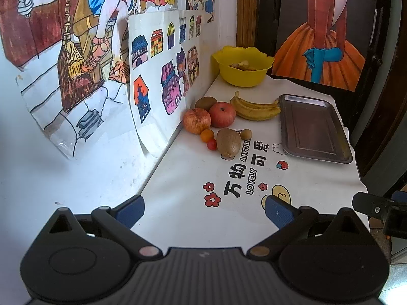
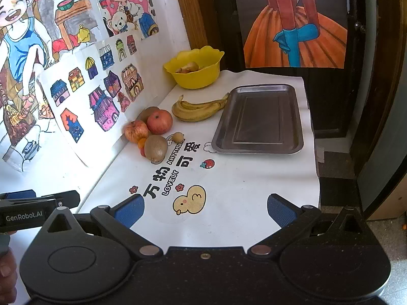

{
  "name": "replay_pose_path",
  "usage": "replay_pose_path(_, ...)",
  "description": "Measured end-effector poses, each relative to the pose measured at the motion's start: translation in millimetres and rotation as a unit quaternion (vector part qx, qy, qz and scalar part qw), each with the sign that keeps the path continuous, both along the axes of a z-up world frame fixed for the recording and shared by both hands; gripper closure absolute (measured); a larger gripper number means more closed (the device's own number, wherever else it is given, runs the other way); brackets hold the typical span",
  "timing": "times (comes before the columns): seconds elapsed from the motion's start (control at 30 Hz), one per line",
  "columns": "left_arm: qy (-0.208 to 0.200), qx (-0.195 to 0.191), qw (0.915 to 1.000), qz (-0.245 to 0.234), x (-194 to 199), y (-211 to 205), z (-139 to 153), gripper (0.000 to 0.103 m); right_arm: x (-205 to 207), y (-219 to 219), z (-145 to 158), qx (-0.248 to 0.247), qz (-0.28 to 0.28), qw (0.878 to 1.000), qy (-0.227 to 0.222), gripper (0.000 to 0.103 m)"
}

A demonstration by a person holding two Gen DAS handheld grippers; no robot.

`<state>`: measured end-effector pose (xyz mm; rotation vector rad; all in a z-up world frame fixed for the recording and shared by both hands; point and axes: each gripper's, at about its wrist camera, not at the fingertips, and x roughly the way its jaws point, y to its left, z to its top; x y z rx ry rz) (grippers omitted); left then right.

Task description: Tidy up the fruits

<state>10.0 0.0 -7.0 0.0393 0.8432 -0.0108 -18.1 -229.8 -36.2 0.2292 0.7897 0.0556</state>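
Nearest the cameras, the left gripper (image 1: 204, 209) and the right gripper (image 2: 205, 209) both hover over the near end of the table with their blue-padded fingers spread wide and nothing between them. The right gripper's side also shows at the right edge of the left wrist view.

The table (image 2: 254, 190) wears a white cloth printed with black lettering (image 2: 165, 178), small red flowers, a yellow duck (image 2: 189, 200) and a strawberry (image 2: 207, 164). It stands pushed against a white wall on the left.

Past the lettering, the fruit sits bunched near the wall: a large kiwi (image 1: 229, 142) in front, with a small orange fruit (image 1: 207, 135) and a red cherry tomato (image 1: 212, 145) just beside it and a small kiwi (image 1: 246, 134) to its right. Behind them two apples (image 1: 222, 114) touch, with another kiwi (image 1: 206, 103) tucked against the wall. Two bananas (image 1: 257, 109) lie farther on, their stem ends right by the corner of an empty steel tray (image 1: 315, 129) on the right side of the cloth.

At the far end stands a yellow bowl (image 1: 243, 64) with some brownish pieces inside, too unclear to identify.

Coloured drawings (image 1: 162, 58) of houses and figures cover the wall. Beyond the table, a painting of an orange dress (image 1: 323, 38) hangs on a dark door.
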Motion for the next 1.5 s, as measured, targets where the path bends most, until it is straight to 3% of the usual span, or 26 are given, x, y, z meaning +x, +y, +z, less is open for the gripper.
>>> replay_pose_path(0.5, 0.021, 0.0, 0.9998, 0.009, 19, -13, -9, 0.001, 18, -13, -8, -0.002, 0.002, 1.0, 0.017, 0.001)
replay_pose_path(0.77, 0.034, 0.001, 0.9984, 0.045, 41, -20, -17, 0.001, 43, -25, -13, -0.019, 0.015, 1.0, 0.019, 0.001)
replay_pose_path(1.23, 0.058, 0.008, 0.9907, 0.123, 112, -43, -50, 0.001, 126, -61, -14, -0.044, 0.134, 0.988, -0.059, 0.001)
replay_pose_path(1.5, 0.052, 0.02, 0.9935, 0.099, 143, -38, -85, 0.001, 178, -53, -46, -0.044, 0.169, 0.983, -0.056, 0.001)
